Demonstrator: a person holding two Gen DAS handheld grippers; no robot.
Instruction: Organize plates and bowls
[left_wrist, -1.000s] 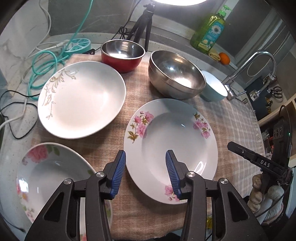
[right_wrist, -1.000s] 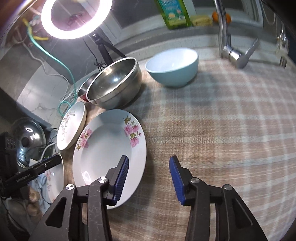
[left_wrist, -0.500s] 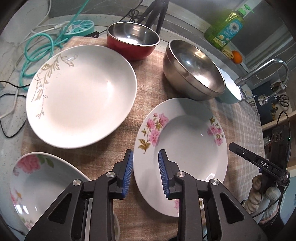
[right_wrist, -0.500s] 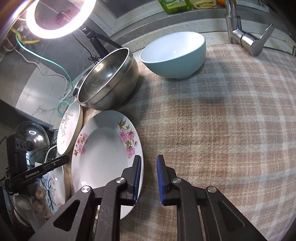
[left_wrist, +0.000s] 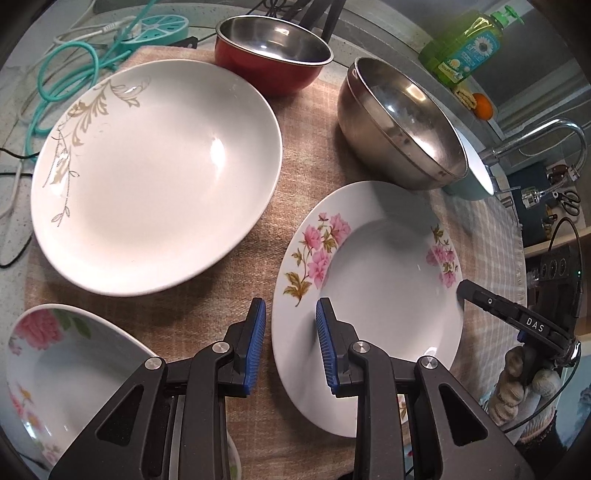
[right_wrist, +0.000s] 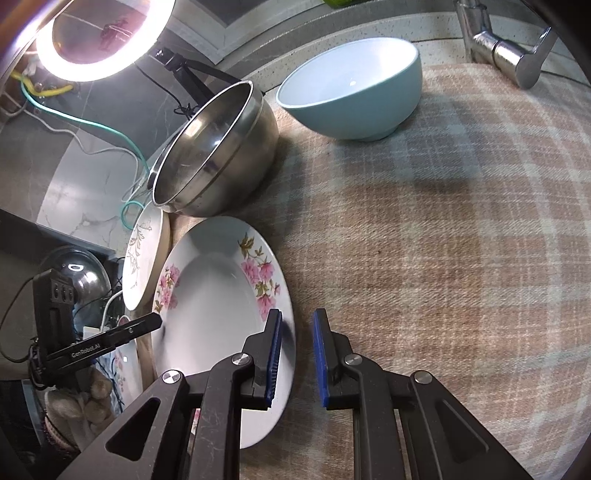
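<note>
Done: nothing stacked; plates and bowls lie apart around your pink-flower plate (left_wrist: 373, 291).
Fingers: left gripper (left_wrist: 290, 345) and right gripper (right_wrist: 295, 360) have just narrowed astride its opposite rims, not yet pinching.
Left: all stacking.

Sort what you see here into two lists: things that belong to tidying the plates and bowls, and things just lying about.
Job: pink-flower plate, leaf plate, rose plate, steel bowl, red bowl, blue bowl.

Lying about: soap bottle, orange, tap, teal cable, ring light.
</note>
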